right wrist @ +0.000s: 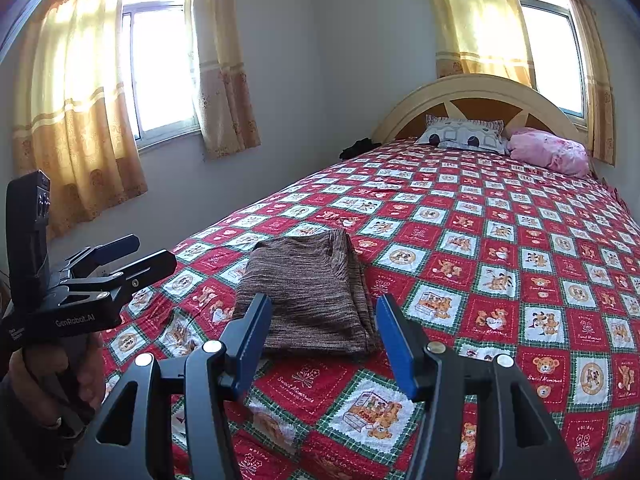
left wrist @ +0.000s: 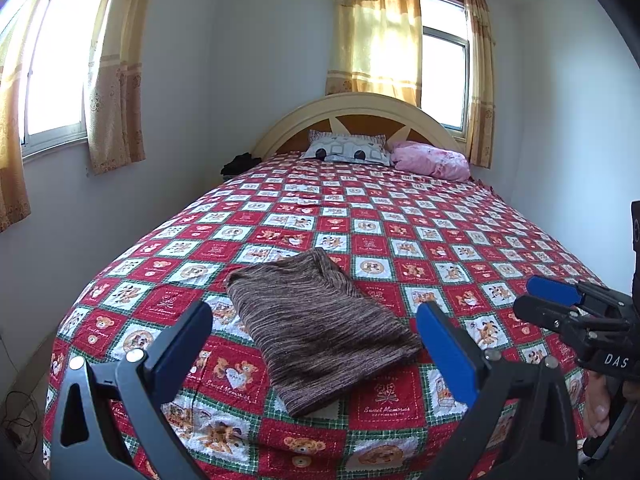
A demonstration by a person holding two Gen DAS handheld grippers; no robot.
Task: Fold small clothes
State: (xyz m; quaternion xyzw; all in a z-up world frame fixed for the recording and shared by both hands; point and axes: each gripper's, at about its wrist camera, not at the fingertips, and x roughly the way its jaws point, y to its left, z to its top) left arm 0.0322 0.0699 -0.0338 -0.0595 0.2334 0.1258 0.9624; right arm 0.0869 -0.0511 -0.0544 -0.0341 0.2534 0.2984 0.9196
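A brown striped knit garment (left wrist: 320, 328) lies folded into a neat rectangle on the red patchwork bedspread (left wrist: 440, 240), near the foot of the bed. It also shows in the right wrist view (right wrist: 312, 296). My left gripper (left wrist: 316, 316) is open and empty, held above and just short of the garment. My right gripper (right wrist: 324, 312) is open and empty, also raised in front of the garment. The right gripper also shows from the side in the left wrist view (left wrist: 536, 296). The left gripper shows at the left of the right wrist view (right wrist: 154, 252).
Two pillows, one grey-patterned (left wrist: 348, 148) and one pink (left wrist: 432, 160), lie at the arched headboard (left wrist: 360, 108). A dark bundle (left wrist: 240, 162) sits beside the bed's far left corner. Curtained windows (left wrist: 56, 60) flank the walls. Cables (left wrist: 20, 420) lie on the floor at the left.
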